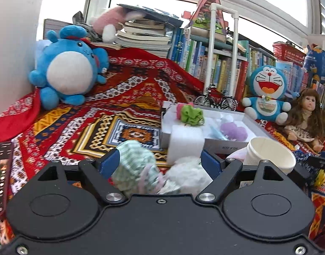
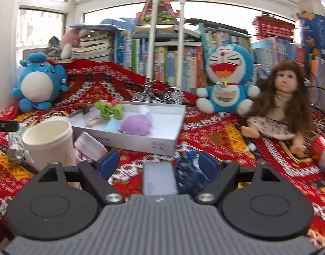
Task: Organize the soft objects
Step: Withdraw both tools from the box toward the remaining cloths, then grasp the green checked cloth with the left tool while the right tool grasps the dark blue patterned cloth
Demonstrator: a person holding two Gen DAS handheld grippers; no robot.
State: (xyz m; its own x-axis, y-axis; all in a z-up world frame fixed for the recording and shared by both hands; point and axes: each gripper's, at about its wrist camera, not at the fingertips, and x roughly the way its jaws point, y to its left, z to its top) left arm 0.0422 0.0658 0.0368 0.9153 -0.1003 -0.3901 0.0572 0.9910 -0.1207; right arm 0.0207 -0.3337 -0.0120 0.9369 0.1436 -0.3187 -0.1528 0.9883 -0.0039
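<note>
1. Close in, the left claw (image 1: 160,159) stands wide apart; a green checked cloth (image 1: 134,161) and a white fluffy bundle (image 1: 187,172) lie blurred between its blue fingers (image 1: 110,162), but I cannot see the pads pressing on either.
2. Right claw (image 2: 159,162) also spread wide; a grey flat object (image 2: 159,178) and a blurred blue item (image 2: 186,170) sit between its jaws, neither gripped.
3. Just left of the right claw: a white cup (image 2: 49,142), with a pink folded cloth (image 2: 90,146) beside it.
4. Ahead of both claws, the shallow white box (image 2: 141,141) on the patterned surface (image 1: 88,116) already holds a green scrunchie (image 2: 109,109) and a purple plush piece (image 2: 135,124).
5. Farther back: a blue round plush (image 1: 66,70) to the left, a blue cat plush (image 2: 226,78) and a doll (image 2: 283,102) to the right.
6. Risk, my reading: closing the left claw now could catch two soft pieces at once, or only a loose fold that slips out on the lift.
7. Risk: the cup stands close to both claws; a sideways sweep toward the box could tip it.
</note>
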